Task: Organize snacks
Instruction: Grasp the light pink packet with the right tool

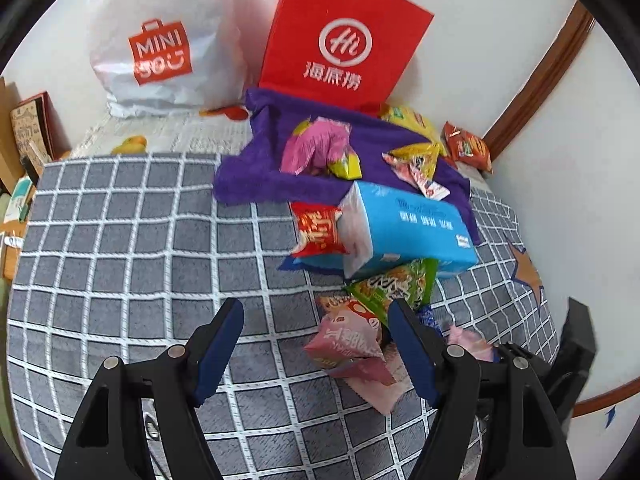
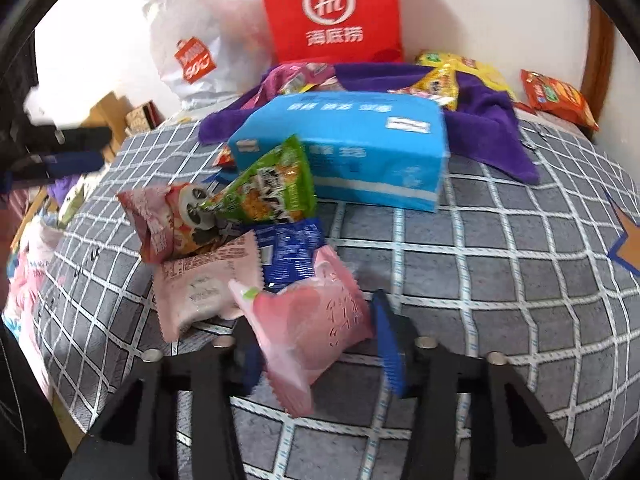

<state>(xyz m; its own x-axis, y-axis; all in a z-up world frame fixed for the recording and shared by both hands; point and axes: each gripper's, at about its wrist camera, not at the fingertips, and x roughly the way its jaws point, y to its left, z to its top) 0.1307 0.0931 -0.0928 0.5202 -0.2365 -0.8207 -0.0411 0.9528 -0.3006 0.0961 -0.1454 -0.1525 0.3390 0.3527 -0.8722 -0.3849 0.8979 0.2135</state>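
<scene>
Snack packets lie in a loose heap on a grey checked blanket. My right gripper is shut on a pale pink snack packet, which sits tilted between its blue pads. Just beyond it lie a second pink packet, a blue packet, a panda-print packet and a green triangular packet. My left gripper hangs open over the blanket, holding nothing. A pink packet lies close to its right finger, beside the green packet.
A blue tissue pack rests against a purple towel that carries more snacks. Behind stand a red paper bag and a white shopping bag against the wall. An orange packet lies far right. Boxes crowd the bed's left edge.
</scene>
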